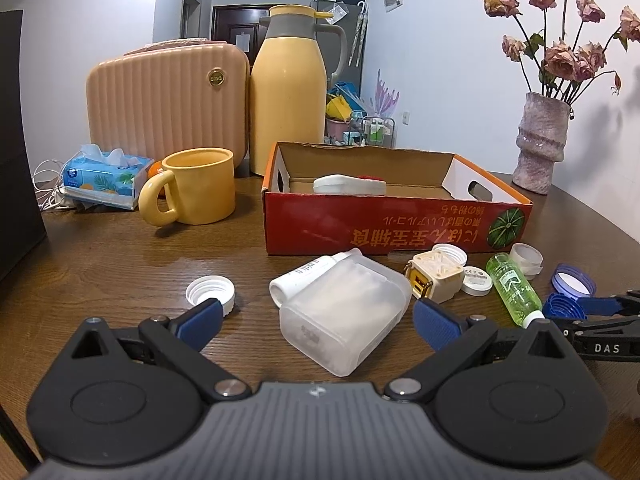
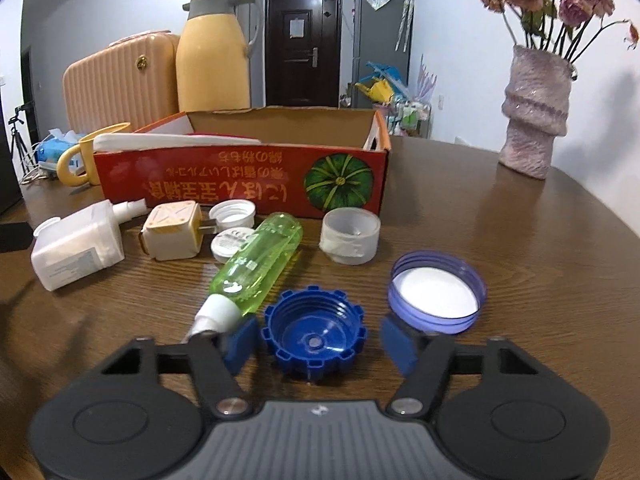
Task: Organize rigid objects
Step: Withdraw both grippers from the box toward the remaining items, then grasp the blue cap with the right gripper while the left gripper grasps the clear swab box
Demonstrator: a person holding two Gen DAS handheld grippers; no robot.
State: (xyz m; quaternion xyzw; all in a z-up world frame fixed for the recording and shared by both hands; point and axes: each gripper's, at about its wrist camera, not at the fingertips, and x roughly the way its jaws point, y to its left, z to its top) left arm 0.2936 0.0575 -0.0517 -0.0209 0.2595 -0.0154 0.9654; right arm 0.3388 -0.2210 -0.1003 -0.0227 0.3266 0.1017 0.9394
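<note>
My right gripper (image 2: 318, 344) stands open around a dark blue toothed cap (image 2: 314, 334) lying open side up. Its left pad sits close to the cap's rim and a gap shows at the right pad. A green spray bottle (image 2: 260, 268) lies just left of it, a pale purple lid (image 2: 438, 292) just right. My left gripper (image 1: 318, 318) is open wide, with a frosted white plastic case (image 1: 344, 312) between its fingers, untouched. Behind stands the red cardboard box (image 1: 360, 226), with a white object (image 1: 348, 184) inside.
A cream plug adapter (image 2: 172, 232), white caps (image 2: 232, 216), a white round disc (image 2: 230, 242), a frosted cup (image 2: 350, 236) and another white cap (image 1: 210, 292) lie on the wooden table. Behind are a yellow mug (image 1: 196, 190), thermos (image 1: 288, 92), ribbed pink case (image 1: 168, 100), tissue pack (image 1: 104, 176) and vase (image 1: 540, 140).
</note>
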